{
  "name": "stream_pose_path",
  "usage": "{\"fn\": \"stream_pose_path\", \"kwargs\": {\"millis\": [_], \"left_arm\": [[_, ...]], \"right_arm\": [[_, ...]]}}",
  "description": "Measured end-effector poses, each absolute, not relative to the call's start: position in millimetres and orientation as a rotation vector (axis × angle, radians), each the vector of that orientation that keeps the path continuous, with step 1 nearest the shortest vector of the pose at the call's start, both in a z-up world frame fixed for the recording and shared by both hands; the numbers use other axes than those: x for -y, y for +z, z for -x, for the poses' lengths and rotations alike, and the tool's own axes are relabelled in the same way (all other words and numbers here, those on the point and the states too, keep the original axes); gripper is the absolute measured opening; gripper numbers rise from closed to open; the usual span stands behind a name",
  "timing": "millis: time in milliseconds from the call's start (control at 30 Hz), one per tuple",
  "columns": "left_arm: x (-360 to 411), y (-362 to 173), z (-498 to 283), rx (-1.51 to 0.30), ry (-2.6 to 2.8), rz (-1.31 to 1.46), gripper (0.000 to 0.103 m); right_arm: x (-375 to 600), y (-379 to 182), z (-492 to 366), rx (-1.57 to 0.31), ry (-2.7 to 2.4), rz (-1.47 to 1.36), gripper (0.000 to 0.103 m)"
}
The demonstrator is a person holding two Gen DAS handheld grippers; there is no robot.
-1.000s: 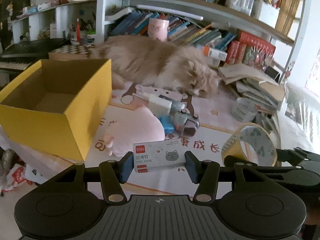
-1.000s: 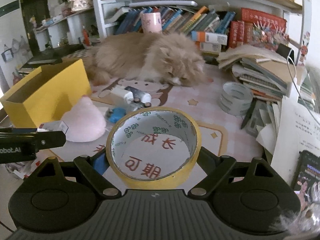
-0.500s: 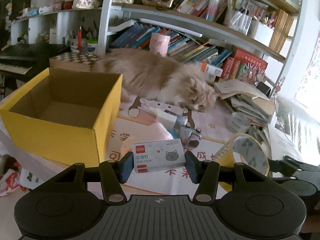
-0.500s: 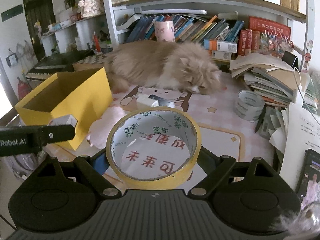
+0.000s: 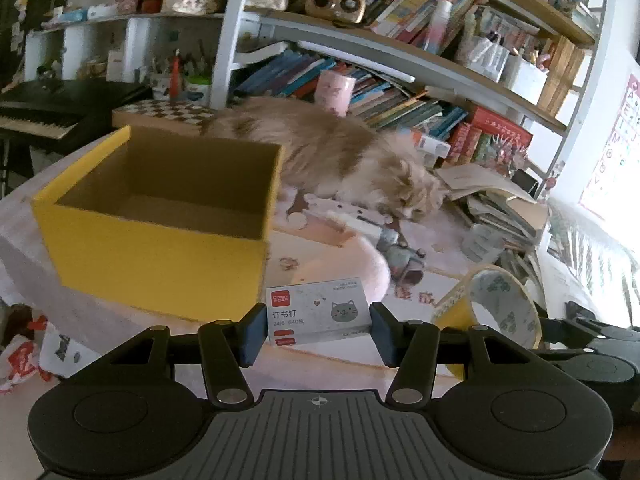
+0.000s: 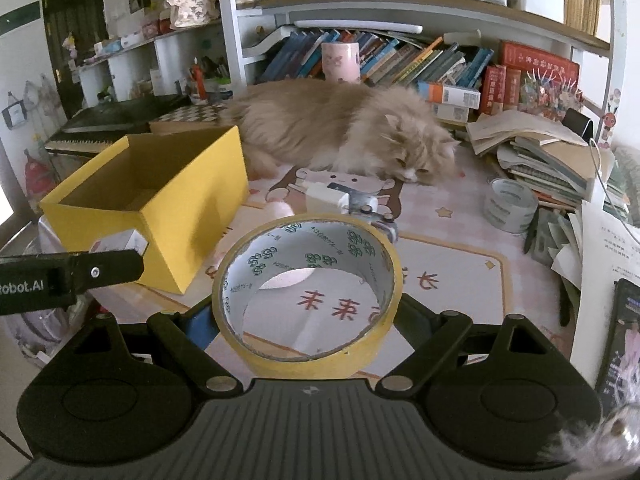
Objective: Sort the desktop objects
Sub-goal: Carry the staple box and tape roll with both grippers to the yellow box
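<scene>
My left gripper [image 5: 318, 330] is shut on a small grey staple box [image 5: 318, 310] with a cat face and a red label, held above the desk just right of the open yellow box [image 5: 156, 248]. My right gripper [image 6: 306, 322] is shut on a yellow tape roll [image 6: 308, 292], held above the desk mat. The tape roll also shows in the left wrist view [image 5: 486, 308]. The yellow box [image 6: 192, 216] stands to the left of the right gripper, and the left gripper's finger [image 6: 68, 274] with the staple box [image 6: 118, 242] shows beside it.
A long-haired cat [image 6: 352, 132] lies across the back of the desk. A pink plush [image 5: 360, 268], a white charger [image 6: 326, 198] and small items lie on the mat. A clear tape roll [image 6: 510, 204], stacked books [image 6: 548, 152] and a phone [image 6: 618, 340] are at right.
Both grippers have risen and moved left toward the yellow box, each still holding its object. The box now looks larger and nearer in both views.
</scene>
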State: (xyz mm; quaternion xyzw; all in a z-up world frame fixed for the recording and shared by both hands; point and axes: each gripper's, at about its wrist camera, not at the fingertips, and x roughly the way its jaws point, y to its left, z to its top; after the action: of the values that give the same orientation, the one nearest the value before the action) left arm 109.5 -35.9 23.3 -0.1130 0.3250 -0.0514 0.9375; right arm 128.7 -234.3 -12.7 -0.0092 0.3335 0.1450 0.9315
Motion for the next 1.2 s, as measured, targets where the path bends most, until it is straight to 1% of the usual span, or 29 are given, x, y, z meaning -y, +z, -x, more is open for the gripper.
{"fn": "stream_pose_path", "kwargs": {"millis": [400, 700, 1200], "left_arm": [[-26.1, 17.8, -72.6, -0.674, -0.117, 0.253, 0.054], [-67.7, 13.4, -39.1, -0.686, -0.114, 0.263, 0.054], [-108.3, 13.1, 5.5, -0.677, -0.078, 0.283, 0.054]], "right_arm": [[163.1, -13.8, -84.7, -0.688, 0.313, 0.098, 0.088], [126.5, -21.9, -53.4, -0.725, 0.304, 0.067, 0.088], [83.2, -23.0, -12.6, -0.74, 0.347, 0.067, 0.088]]}}
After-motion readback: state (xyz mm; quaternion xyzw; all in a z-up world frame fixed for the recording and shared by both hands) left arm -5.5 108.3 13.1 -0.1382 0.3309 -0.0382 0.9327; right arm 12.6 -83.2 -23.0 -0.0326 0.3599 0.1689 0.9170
